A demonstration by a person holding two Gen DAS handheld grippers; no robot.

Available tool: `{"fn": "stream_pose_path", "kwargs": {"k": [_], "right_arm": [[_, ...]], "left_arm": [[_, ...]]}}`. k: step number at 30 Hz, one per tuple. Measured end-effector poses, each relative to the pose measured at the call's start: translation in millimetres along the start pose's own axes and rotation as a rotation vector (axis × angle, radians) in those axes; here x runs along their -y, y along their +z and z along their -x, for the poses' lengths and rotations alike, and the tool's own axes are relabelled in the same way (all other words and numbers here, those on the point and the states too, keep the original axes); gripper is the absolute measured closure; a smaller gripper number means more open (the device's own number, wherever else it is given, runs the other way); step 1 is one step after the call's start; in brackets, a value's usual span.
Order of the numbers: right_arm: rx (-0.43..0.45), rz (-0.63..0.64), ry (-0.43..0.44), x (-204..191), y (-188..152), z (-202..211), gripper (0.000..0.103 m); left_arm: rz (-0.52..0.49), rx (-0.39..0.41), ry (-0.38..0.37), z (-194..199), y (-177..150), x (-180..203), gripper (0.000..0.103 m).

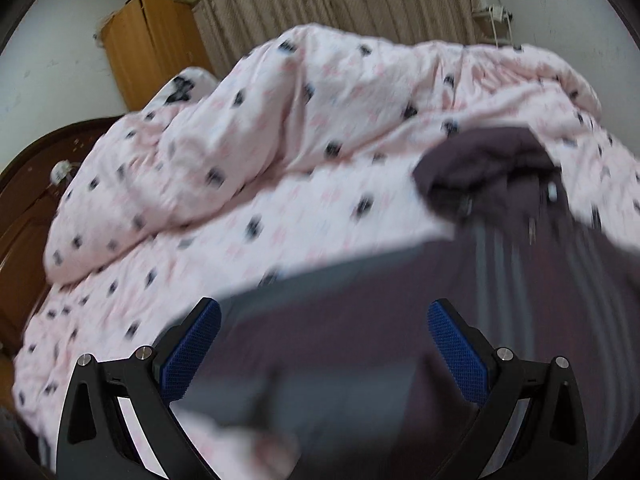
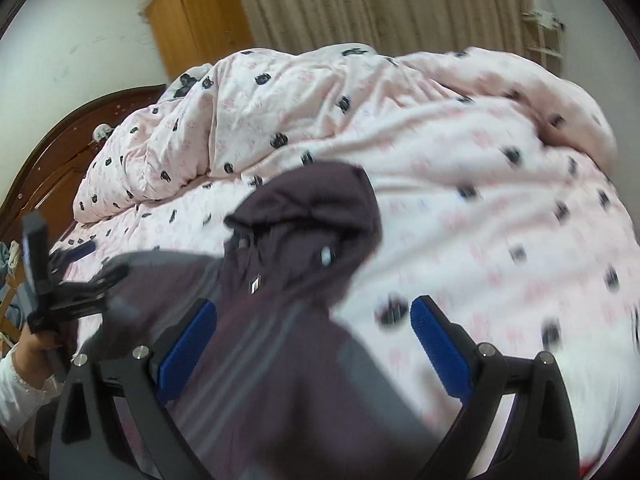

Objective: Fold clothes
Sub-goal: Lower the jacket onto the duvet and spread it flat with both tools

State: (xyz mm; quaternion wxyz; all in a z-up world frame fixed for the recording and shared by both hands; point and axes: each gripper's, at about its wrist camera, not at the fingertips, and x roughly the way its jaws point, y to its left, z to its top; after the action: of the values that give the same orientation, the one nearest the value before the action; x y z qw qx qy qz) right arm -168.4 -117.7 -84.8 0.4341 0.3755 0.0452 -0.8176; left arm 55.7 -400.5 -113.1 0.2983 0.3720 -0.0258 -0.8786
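Left gripper point(image 1: 324, 344) wide open, jacket point(image 1: 360, 360) between its pads but not clamped. Right gripper point(image 2: 312, 344) also wide, over the same jacket, hood point(image 2: 320, 208) pointing toward the heaped quilt point(image 2: 320, 112). Jacket lies spread at the near edge of the bed point(image 2: 500, 260). Likely light, soft, a bit slippery; pinch hem or shoulder seam, avoid the zip point(image 2: 255, 282).

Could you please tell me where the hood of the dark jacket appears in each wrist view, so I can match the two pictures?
Left wrist view: the hood sits right of centre, beyond the open blue fingertips.
Right wrist view: the hood sits near the centre, above the left blue pad.
Shared landmark: the wooden cabinet stands upper left in both.
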Motion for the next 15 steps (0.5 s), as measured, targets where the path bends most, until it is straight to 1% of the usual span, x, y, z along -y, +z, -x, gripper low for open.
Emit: {"fn": "stream_pose_path", "kwargs": {"k": [6,7,9,12,15], "right_arm": [[-0.035,-0.084,-0.013,-22.8,-73.7,40.1,0.004],[-0.039,-0.090,-0.021,-27.5,-83.2,44.4,0.004],[-0.038,-0.122,-0.041,-34.9,-105.8,55.7,0.004],[-0.039,-0.175,-0.069,-43.7,-139.9,72.0,0.004],[-0.070,-0.237,-0.060,-47.6,-168.2,78.4,0.004]], "left_arm": [[-0.028,-0.099,-0.070,31.5,-61.9,-29.3,0.000],[-0.035,-0.111,-0.084,35.5,-69.5,-32.5,0.000],[-0.043,-0.137,-0.135,40.7,-82.8,-37.5,0.000],[-0.047,-0.152,-0.184,44.8,-100.4,-45.9,0.000],[-0.023,-0.178,-0.232,39.4,-117.1,-57.0,0.000]]}}
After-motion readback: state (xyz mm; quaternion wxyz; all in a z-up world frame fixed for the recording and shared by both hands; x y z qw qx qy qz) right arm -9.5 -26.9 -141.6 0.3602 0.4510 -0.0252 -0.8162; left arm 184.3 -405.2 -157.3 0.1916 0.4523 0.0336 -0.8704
